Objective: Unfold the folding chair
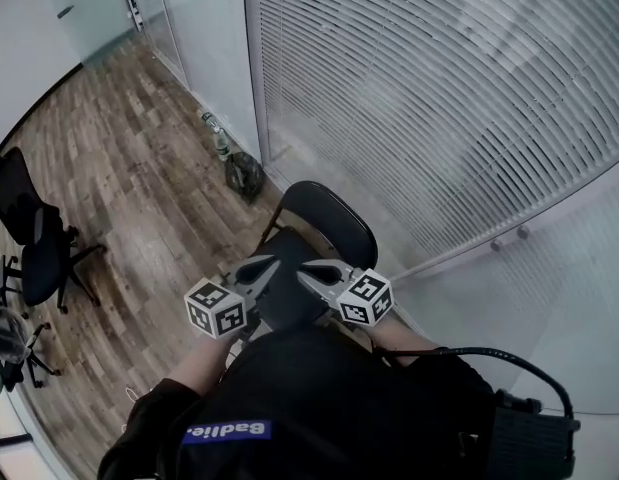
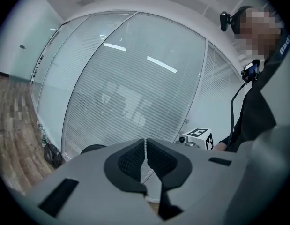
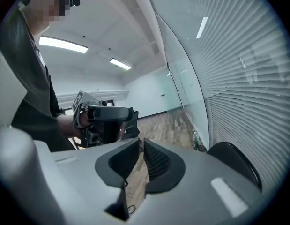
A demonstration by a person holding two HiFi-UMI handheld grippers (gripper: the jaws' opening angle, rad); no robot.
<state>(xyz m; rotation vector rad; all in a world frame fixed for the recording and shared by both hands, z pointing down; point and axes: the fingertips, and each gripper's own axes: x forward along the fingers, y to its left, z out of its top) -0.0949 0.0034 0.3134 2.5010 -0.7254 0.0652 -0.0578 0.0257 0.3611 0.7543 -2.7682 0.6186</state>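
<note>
The black folding chair stands just in front of me, with its rounded backrest (image 1: pixel 334 218) toward the glass wall and its seat (image 1: pixel 287 293) below my hands. Both grippers hover above the seat and touch nothing. My left gripper (image 1: pixel 267 265) is shut, its pads meeting with nothing between them (image 2: pixel 145 144). My right gripper (image 1: pixel 309 270) is also shut and empty (image 3: pixel 139 146), its tips close to the left one's. The backrest (image 2: pixel 91 149) shows low in the left gripper view, and at the right edge (image 3: pixel 234 161) of the right gripper view.
A curved glass wall with white blinds (image 1: pixel 439 98) runs close behind the chair. A bottle (image 1: pixel 221 146) and a dark bag (image 1: pixel 244 173) sit at its foot. A black office chair (image 1: pixel 34 238) stands at the left on the wood floor. A cable and box (image 1: pixel 534 433) hang at my right side.
</note>
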